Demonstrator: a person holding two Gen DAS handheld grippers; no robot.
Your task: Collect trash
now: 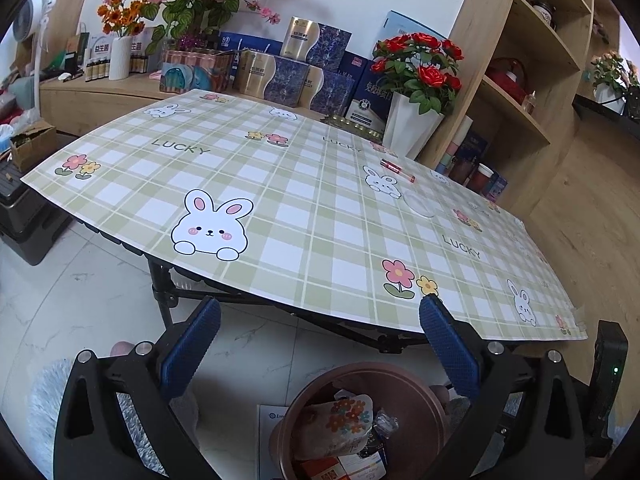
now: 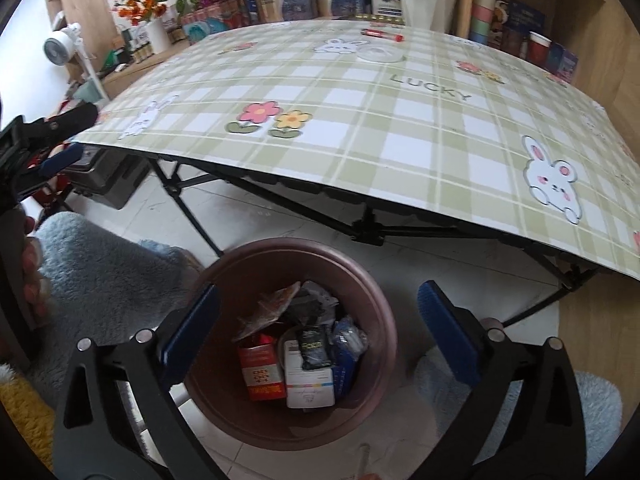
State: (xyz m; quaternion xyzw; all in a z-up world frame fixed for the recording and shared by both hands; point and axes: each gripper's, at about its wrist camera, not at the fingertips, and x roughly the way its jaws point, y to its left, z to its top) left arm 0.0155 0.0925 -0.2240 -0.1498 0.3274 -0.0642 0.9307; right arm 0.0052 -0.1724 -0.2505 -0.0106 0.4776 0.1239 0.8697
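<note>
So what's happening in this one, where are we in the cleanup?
A person with a gripper in each hand is clearing trash into a brown bin on the floor by the table. The right gripper hangs open over the bin with nothing between its fingers; boxes and wrappers already lie inside. The left gripper is open and empty too. A red tube and a clear round lid are still on the tablecloth.

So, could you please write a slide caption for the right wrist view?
Open right tool above the brown bin of trash; red tube and clear lid remain on the table.
</note>
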